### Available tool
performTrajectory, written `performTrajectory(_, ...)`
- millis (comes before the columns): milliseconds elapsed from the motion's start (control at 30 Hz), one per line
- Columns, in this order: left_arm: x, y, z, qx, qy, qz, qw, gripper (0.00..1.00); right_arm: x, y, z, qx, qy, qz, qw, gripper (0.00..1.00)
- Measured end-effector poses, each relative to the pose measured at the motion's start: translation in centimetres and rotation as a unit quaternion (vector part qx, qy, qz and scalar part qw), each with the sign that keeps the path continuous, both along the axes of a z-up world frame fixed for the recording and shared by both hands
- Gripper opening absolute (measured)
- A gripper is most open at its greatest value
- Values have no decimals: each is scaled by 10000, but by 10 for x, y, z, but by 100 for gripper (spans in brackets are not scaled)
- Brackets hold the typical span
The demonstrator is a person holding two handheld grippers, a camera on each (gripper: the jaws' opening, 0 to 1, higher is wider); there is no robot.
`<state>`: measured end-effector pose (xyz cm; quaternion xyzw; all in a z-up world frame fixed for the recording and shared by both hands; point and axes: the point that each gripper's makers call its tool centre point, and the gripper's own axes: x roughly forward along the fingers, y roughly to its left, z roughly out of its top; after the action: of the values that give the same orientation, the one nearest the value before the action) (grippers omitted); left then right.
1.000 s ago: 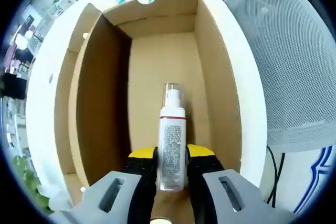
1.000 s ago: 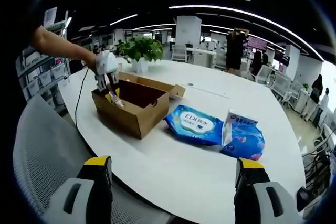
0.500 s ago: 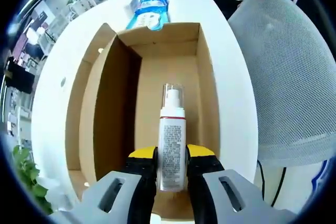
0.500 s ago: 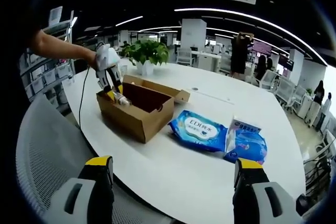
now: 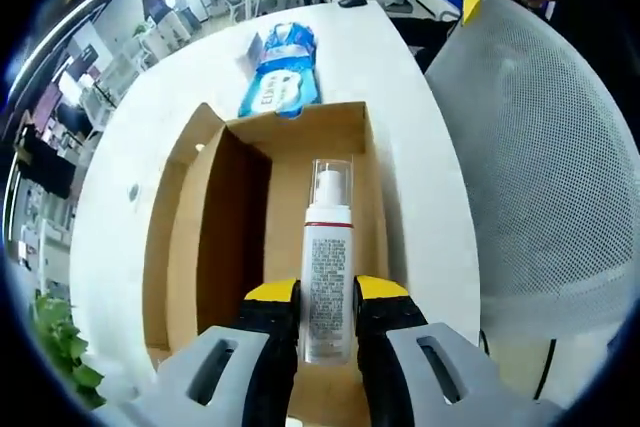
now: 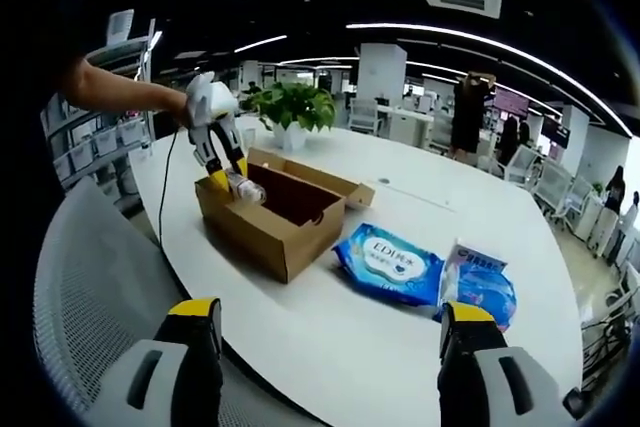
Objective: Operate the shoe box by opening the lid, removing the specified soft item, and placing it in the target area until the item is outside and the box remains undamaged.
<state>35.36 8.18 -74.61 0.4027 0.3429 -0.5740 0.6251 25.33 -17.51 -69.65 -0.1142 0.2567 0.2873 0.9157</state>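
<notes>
Left gripper (image 5: 327, 292) has its yellow-tipped jaws clamped on both sides of a white spray bottle (image 5: 327, 267), gripping it around the lower body. It's got a red band under the pump and a clear cap on top, with small print down the label that's too tiny to read. From the right gripper view you can see the same gripper (image 6: 224, 175) holding the bottle (image 6: 246, 188) lifted at the near end of the shoe box (image 6: 275, 212), roughly at rim height, tilted rather than upright.

Right gripper (image 6: 328, 332) is spread wide with nothing between its jaws, hanging off the table edge, well apart from the box.

The box is plain brown cardboard, open, with the lid (image 6: 320, 175) flipped back on the far side. In the left gripper view its inside (image 5: 285, 237) sits right under the bottle.

Just past the box on the white table (image 6: 340, 332) there's a blue wipes pack (image 6: 392, 262), and beside that a second blue packet (image 6: 478, 287). A potted plant (image 6: 296, 107) stands behind the box. A grey mesh chair (image 5: 530, 177) is beside the table.
</notes>
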Motion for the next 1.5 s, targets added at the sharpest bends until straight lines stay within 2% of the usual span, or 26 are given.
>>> performTrajectory(267,-14,-17,12,-203,-95,-270,9994,19,2,12,3,14,-74,197,9998,85)
performTrajectory(700,-34,-44,27,-559,-17,-666,9962,19,1,32,3,100,-134,477,9987,76)
performTrajectory(900,-41,-51,31,-662,12,-838,9943,19,1,43,7,192,-236,643,9975,67)
performTrajectory(1200,-59,-61,38,-858,236,-1050,9905,19,0,69,20,671,-346,938,9927,55)
performTrajectory(1500,-78,-69,44,-994,510,-1253,9858,19,-6,91,28,777,-417,1339,9871,45)
